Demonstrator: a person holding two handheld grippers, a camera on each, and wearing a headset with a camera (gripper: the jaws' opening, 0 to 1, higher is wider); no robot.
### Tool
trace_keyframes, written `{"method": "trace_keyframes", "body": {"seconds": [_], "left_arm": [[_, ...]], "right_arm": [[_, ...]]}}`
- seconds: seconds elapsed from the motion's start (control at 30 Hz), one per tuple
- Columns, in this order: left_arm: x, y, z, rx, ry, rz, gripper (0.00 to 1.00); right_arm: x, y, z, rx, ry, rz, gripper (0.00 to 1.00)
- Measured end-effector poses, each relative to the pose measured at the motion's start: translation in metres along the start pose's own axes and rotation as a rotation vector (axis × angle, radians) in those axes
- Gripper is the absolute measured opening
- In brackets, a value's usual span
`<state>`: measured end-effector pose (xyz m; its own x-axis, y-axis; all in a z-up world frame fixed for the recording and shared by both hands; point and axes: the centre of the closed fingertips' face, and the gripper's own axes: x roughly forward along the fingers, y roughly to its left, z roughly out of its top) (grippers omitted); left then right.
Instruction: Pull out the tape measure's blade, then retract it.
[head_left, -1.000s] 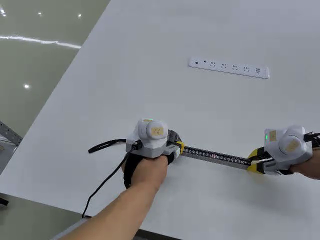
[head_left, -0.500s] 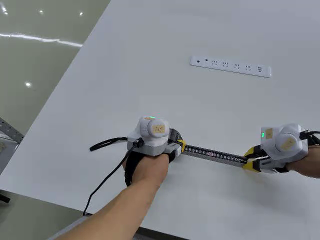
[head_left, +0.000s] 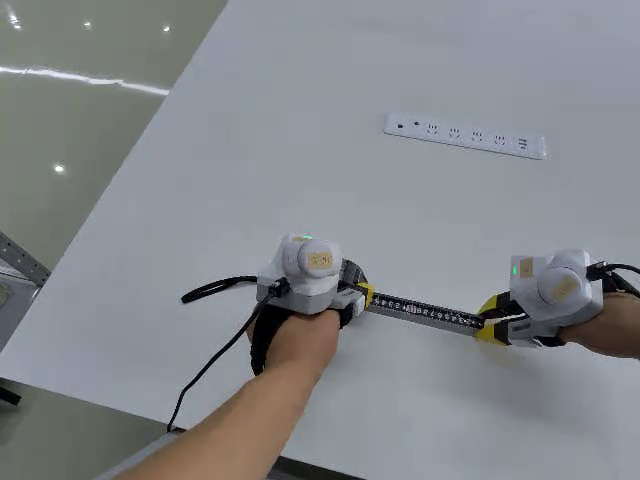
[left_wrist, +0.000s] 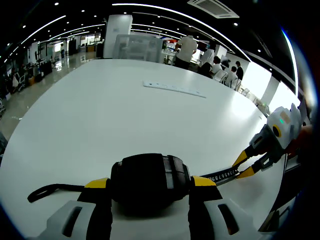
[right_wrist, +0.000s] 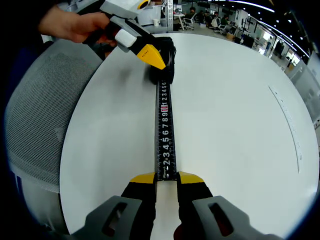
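Blade (right_wrist: 165, 135) flat, dark, numbered; left hand-held gripper (left_wrist: 150, 183) clamps rounded black case (left_wrist: 149, 172); right hand-held gripper (right_wrist: 166, 178) pinches blade tip

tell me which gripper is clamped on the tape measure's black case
The left gripper: its jaws grip the black tape measure case, while the right gripper pinches the end of the pulled-out blade.

Count: 1 tape measure (left_wrist: 150, 175), 1 blade (right_wrist: 165, 125), 1 black strap (head_left: 208, 290), 1 power strip (head_left: 466, 136), 1 counter (head_left: 300, 130), 1 mesh chair (right_wrist: 35, 115). 2 grippers: left gripper (head_left: 352, 292), right gripper (right_wrist: 166, 178).
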<state>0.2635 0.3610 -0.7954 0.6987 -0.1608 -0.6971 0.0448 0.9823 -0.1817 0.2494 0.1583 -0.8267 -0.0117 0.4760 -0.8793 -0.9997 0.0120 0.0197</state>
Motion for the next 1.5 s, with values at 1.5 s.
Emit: {"method": "trace_keyframes", "body": {"seconds": [1.5], "left_arm": [[0.000, -0.001, 0.000, 0.000, 0.003, -0.003, 0.58]], "right_arm": [[0.021, 0.001, 0.043, -0.022, -0.034, 0.019, 0.12]]}}
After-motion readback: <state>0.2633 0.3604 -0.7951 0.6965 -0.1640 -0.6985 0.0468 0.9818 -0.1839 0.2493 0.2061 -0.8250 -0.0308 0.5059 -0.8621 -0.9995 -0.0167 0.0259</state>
